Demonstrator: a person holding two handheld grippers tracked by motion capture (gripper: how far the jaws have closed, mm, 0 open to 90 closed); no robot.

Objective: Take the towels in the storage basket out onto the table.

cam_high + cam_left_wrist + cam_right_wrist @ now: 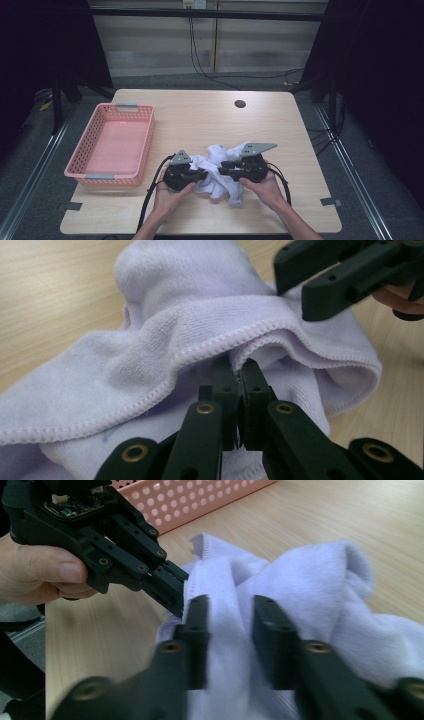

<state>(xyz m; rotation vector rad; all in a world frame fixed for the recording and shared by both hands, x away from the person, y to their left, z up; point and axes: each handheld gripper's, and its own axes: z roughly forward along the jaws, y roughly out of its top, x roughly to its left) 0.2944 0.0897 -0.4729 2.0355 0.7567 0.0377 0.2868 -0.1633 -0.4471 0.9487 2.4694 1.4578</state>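
L claw point(240, 385) clamped shut, R claw point(231, 630) half-closed.

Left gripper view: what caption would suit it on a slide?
Left gripper shut on the hem of a white towel, right gripper close behind.

light wooden table point(200, 125) with rounded corners, a small dark round hole point(240, 104) near its far edge and a strip of grey tape at each near corner, left point(70, 206) and right point(331, 202). pink perforated basket point(111, 145) with grey handles sits flat on the left part, long side running away from the person, nothing seen inside it. crumpled white towel point(220, 172) lies in a heap on the near middle of the top, well apart from the basket, stitched hem showing along its folds.
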